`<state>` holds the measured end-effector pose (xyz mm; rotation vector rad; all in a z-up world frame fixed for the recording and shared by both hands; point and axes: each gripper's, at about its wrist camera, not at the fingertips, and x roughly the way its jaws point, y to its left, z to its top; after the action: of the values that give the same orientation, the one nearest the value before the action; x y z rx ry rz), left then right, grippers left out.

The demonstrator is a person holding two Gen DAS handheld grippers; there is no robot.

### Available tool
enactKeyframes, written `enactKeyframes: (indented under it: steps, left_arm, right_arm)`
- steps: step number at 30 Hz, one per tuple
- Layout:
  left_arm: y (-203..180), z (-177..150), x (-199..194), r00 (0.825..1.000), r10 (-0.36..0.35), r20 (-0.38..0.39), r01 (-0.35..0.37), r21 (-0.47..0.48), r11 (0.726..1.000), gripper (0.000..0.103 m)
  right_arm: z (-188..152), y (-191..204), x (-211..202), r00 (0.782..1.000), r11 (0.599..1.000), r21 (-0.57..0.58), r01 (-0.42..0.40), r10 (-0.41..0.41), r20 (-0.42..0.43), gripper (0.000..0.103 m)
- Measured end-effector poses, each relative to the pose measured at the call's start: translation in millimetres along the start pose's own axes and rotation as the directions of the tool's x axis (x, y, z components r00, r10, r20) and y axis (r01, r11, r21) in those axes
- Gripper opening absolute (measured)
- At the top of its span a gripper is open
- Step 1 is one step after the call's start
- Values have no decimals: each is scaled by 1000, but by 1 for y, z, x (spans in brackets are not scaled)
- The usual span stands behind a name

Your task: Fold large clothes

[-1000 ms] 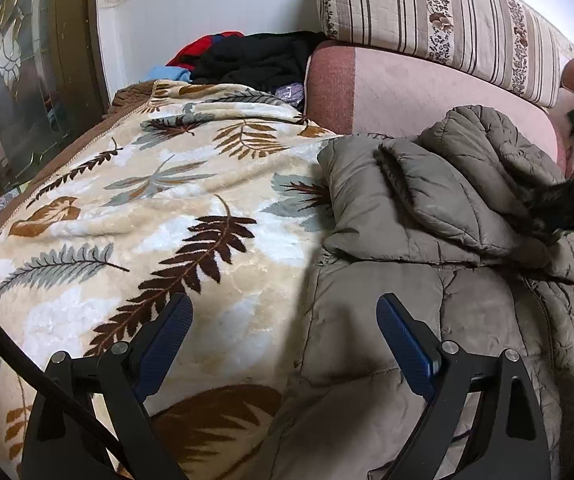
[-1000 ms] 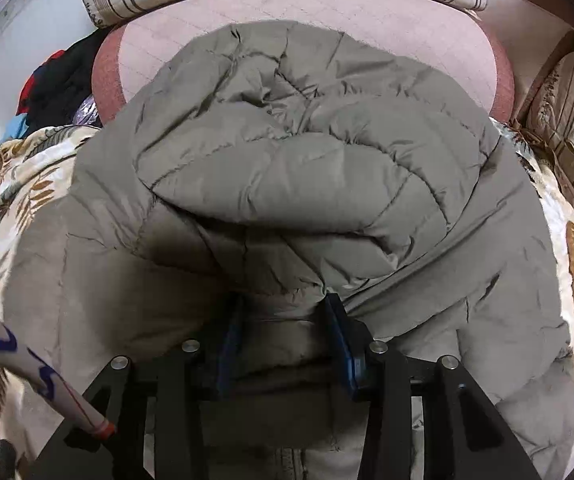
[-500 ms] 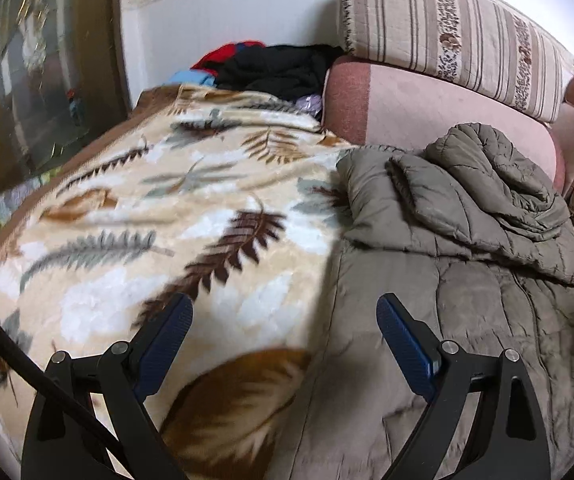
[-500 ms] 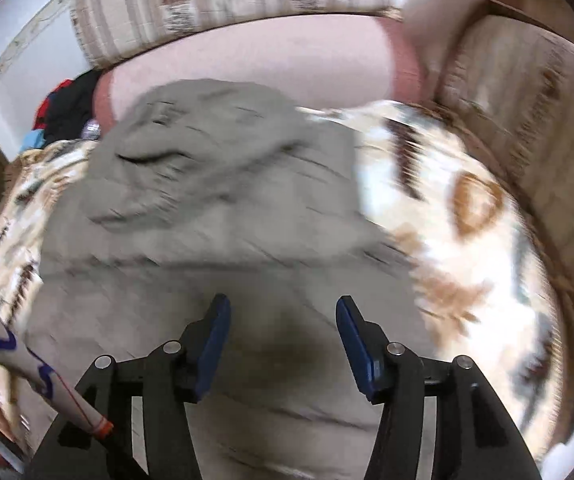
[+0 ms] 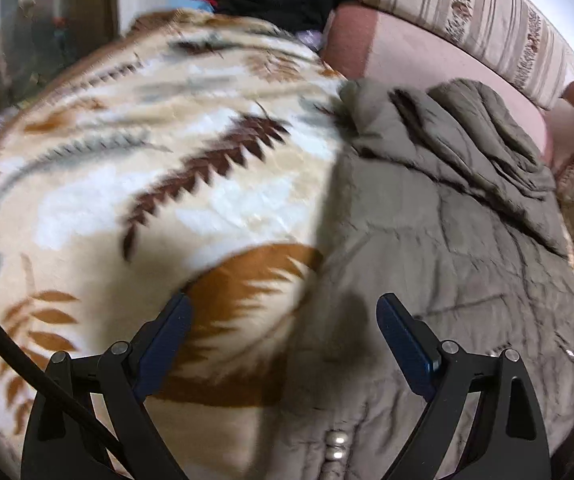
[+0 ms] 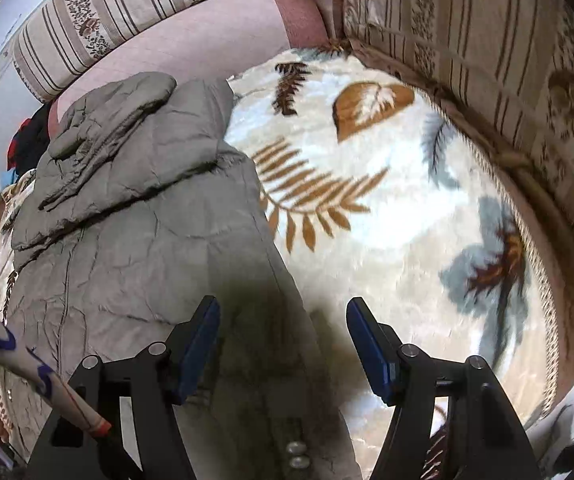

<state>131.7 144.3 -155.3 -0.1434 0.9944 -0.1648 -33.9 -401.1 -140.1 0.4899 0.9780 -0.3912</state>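
Observation:
A grey-brown quilted puffer coat lies flat on a leaf-patterned blanket, its hood folded down over the far end. My left gripper hangs open over the coat's left edge, where coat meets blanket, with nothing between its fingers. In the right wrist view the same coat stretches away with the hood at the far end. My right gripper hovers over the coat's right edge, its jaws opening and nothing gripped. Metal snaps show at the near hem.
A pink sofa seat back and striped cushions run along the far side. A striped sofa arm borders the blanket on the right. Dark and red clothes are piled in the far corner. A patterned sleeve enters at the lower left.
My right gripper let go of the coat's hood, opened, and swung back to the near right edge. My left gripper shifted toward the near left edge. The hood now lies flat.

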Motion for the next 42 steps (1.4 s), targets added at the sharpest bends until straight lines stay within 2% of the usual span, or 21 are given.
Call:
enactKeyframes:
  steps: [3, 5, 7, 8, 10, 12, 15, 16, 18, 20, 23, 27, 30, 32, 34, 37, 38, 40, 42]
  left_arm:
    - [2, 1, 11, 993, -101, -63, 99, -36, 994, 93]
    - [2, 0, 19, 981, -157, -112, 150, -64, 987, 93]
    - [-1, -1, 23, 977, -170, -131, 162, -67, 985, 93]
    - [-3, -3, 23, 980, -152, -130, 147, -54, 988, 93]
    - [-11, -5, 25, 985, -116, -126, 114, -26, 993, 93]
    - [-19, -7, 27, 989, -80, -121, 81, -2, 997, 93]
    - [-32, -11, 24, 990, -72, -124, 77, 31, 997, 93]
    - [-34, -11, 21, 990, -71, -122, 76, 39, 996, 93]
    - [-35, -10, 11, 992, -67, -104, 73, 56, 996, 93]
    - [-31, -6, 0, 993, -77, -86, 82, 58, 995, 93]
    - [-13, 6, -5, 991, -100, -85, 102, 15, 995, 93]
    - [13, 20, 10, 978, -161, -133, 150, -88, 985, 93]
    - [17, 24, 26, 958, -228, -172, 211, -116, 971, 93]
    - [13, 26, 38, 942, -271, -199, 251, -123, 960, 93]
    - [6, 25, 48, 918, -325, -228, 300, -135, 944, 92]
    - [-6, 22, 51, 912, -337, -235, 316, -121, 941, 92]
    - [-8, 21, 51, 906, -349, -237, 329, -123, 936, 92]
    - [-17, 13, 48, 879, -401, -258, 383, -119, 916, 92]
    - [-24, 5, 43, 885, -384, -263, 380, -69, 923, 92]
  right_arm:
    - [-6, -10, 9, 1000, 999, 36, -5, 5, -13, 71]
    - [-7, -18, 14, 999, 997, 71, -28, 30, -23, 71]
    - [-6, -20, 11, 999, 994, 109, -30, 32, -16, 71]
    - [-1, -12, 3, 1000, 994, 102, -25, 23, 19, 70]
    - [15, 17, -13, 994, 995, 48, -83, 79, 81, 70]
    - [42, 69, -24, 978, 985, -48, -168, 172, 115, 70]
    - [78, 142, -25, 949, 949, -151, -276, 294, 114, 70]
    - [86, 159, -21, 943, 941, -163, -295, 315, 107, 70]
    - [97, 190, -7, 949, 944, -167, -284, 302, 91, 70]
    - [94, 199, 1, 951, 941, -171, -290, 304, 61, 70]
    - [78, 181, -2, 956, 942, -195, -275, 290, 53, 70]
    - [52, 109, -5, 981, 969, -162, -184, 192, 38, 73]
    - [38, 47, 3, 995, 992, -84, -98, 100, 11, 73]
    - [30, 11, 9, 997, 997, -14, -82, 82, -15, 73]
    - [24, -17, 14, 993, 992, 61, -110, 112, -35, 73]
    - [15, -37, 27, 970, 964, 146, -221, 232, -66, 73]
    - [12, -39, 31, 959, 952, 162, -260, 274, -74, 73]
    - [7, -36, 38, 929, 920, 194, -341, 362, -84, 73]
    - [4, -29, 42, 892, 886, 205, -416, 441, -94, 73]
